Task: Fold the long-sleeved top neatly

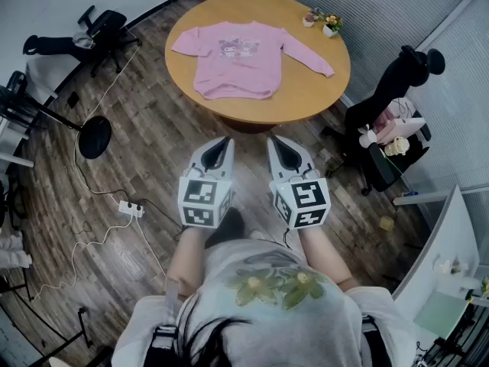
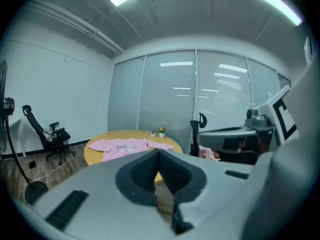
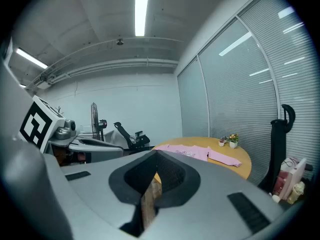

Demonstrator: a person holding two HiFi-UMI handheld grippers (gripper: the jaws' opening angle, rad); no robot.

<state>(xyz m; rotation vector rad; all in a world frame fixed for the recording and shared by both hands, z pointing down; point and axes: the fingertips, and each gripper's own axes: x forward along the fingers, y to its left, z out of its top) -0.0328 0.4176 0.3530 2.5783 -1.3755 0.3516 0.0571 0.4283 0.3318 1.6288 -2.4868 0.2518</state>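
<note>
Both grippers are shut and hold nothing. The left gripper (image 1: 223,141) and the right gripper (image 1: 277,141) sit side by side at the centre of the head view, each with its jaws pressed together to a point. In each gripper view, only wooden floor shows past the closed tips.

The long-sleeved top (image 1: 237,58) is pink and lies flat on the round wooden table (image 1: 306,102) in the upper middle of the frame. It is well apart from both grippers, with a stretch of bare floor between, so the approach to the table looks not yet made.

Its long axis runs left to right across the frame, along the sleeves. The hem faces the lower edge, toward the grippers, and the collar faces the upper edge. The sleeve at frame right (image 1: 309,55) stretches out toward the table's right rim, on the right gripper's side. The sleeve at frame left (image 1: 183,44) looks shorter or tucked, on the left gripper's side. Neither gripper is clearly nearer, as both point up the frame at the hem. Judging from this, each would take the sleeve on its own side
</note>
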